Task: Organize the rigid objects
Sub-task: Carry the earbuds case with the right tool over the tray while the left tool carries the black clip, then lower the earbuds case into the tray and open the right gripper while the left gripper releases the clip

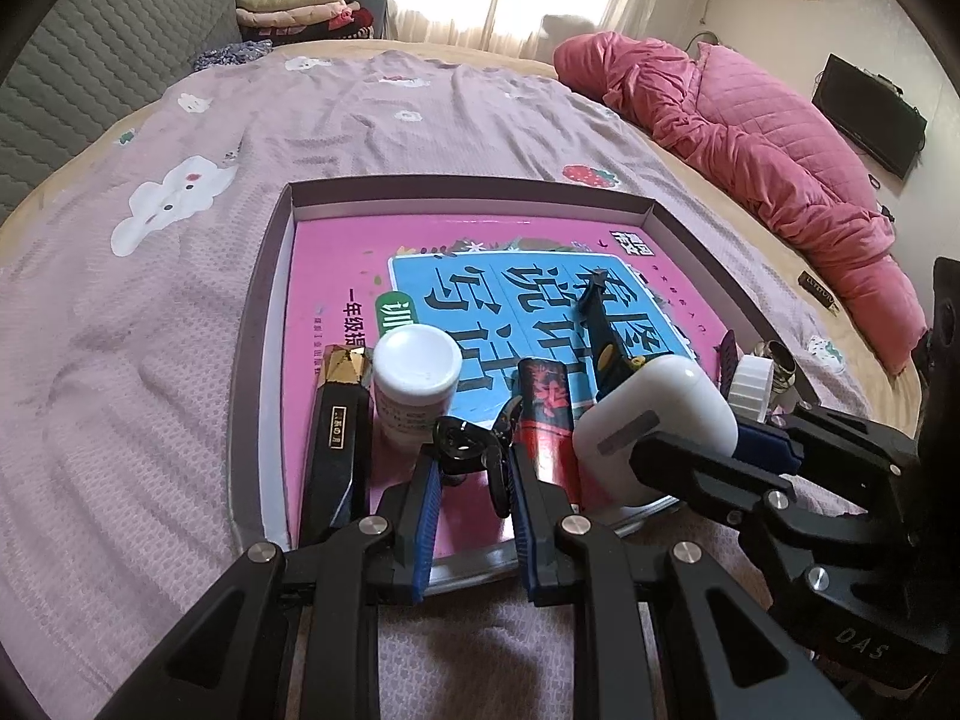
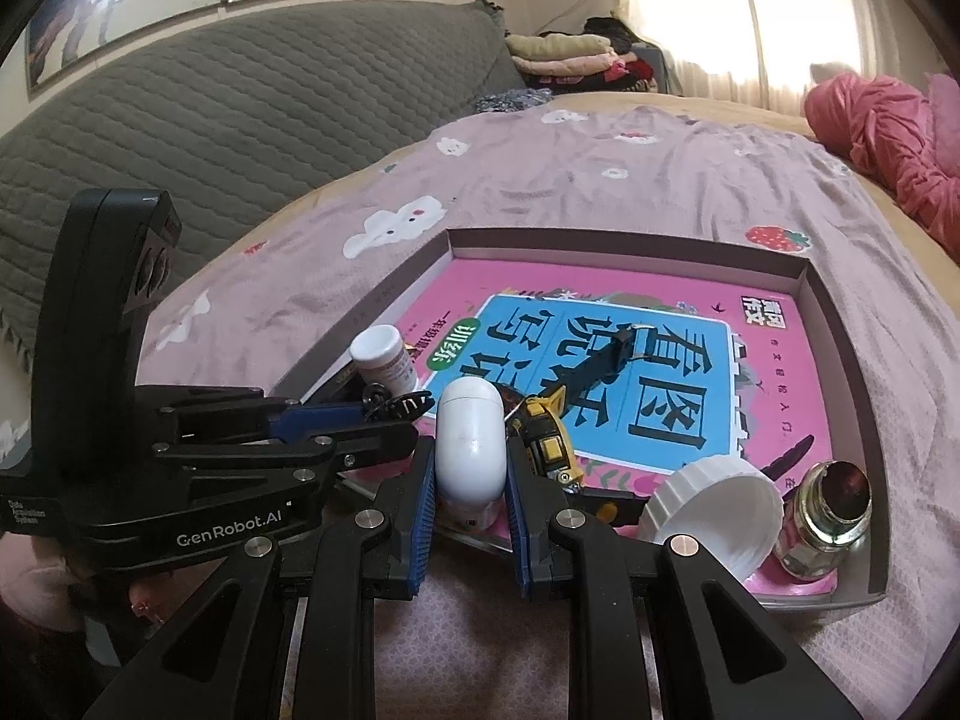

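A shallow grey box tray (image 1: 273,276) (image 2: 840,324) lies on the bed with a pink and blue book (image 1: 336,276) (image 2: 774,360) inside. My left gripper (image 1: 471,462) (image 2: 384,405) is shut on a small black clip (image 1: 462,441) (image 2: 390,402) at the tray's near edge. My right gripper (image 2: 468,468) (image 1: 714,444) is shut on a white earbud case (image 2: 468,438) (image 1: 654,414). Around them stand a white pill bottle (image 1: 414,384) (image 2: 384,354), a black and gold lighter (image 1: 339,420), a red lighter (image 1: 546,402) and a yellow-black utility knife (image 1: 600,330) (image 2: 546,444).
A white ribbed cap (image 2: 714,498) (image 1: 750,387) and a small glass bottle (image 2: 831,516) (image 1: 780,369) sit in the tray's near right corner. A pink quilt (image 1: 750,132) lies at the right, folded clothes (image 1: 294,6) at the back, a grey headboard (image 2: 210,114) at the left.
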Action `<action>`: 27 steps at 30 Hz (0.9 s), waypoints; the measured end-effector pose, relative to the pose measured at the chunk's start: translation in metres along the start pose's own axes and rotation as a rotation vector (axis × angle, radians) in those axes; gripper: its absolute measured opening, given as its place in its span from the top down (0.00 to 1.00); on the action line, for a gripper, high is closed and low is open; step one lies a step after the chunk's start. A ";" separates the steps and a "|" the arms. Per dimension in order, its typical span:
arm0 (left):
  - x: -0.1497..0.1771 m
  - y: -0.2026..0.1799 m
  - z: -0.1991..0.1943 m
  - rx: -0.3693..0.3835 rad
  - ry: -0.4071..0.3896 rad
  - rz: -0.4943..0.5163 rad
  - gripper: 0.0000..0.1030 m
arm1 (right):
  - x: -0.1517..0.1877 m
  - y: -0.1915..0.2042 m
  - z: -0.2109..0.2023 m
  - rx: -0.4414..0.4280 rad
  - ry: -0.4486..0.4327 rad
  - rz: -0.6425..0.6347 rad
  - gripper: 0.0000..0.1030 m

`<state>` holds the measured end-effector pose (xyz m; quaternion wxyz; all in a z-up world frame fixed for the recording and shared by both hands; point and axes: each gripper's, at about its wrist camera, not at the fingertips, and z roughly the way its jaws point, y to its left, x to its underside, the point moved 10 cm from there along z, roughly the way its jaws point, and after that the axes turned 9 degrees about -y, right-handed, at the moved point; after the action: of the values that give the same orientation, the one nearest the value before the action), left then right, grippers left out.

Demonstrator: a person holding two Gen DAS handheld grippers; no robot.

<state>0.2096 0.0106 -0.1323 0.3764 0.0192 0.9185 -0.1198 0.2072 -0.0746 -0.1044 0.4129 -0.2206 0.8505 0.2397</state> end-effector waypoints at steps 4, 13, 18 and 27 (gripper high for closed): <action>0.000 0.000 0.003 0.002 0.008 0.001 0.78 | 0.001 -0.001 0.001 0.007 0.004 -0.003 0.78; 0.003 0.001 0.004 -0.001 0.018 -0.003 0.78 | 0.005 -0.006 0.000 0.008 0.011 0.022 0.78; 0.003 0.001 0.004 -0.005 0.019 -0.003 0.78 | 0.006 -0.005 -0.001 0.002 0.009 0.025 0.77; 0.003 0.003 0.003 -0.013 0.022 -0.006 0.78 | 0.006 -0.003 -0.004 -0.012 0.008 0.032 0.74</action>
<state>0.2096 0.0122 -0.1374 0.3659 0.0153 0.9234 -0.1149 0.2026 -0.0803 -0.1076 0.4042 -0.2105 0.8541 0.2505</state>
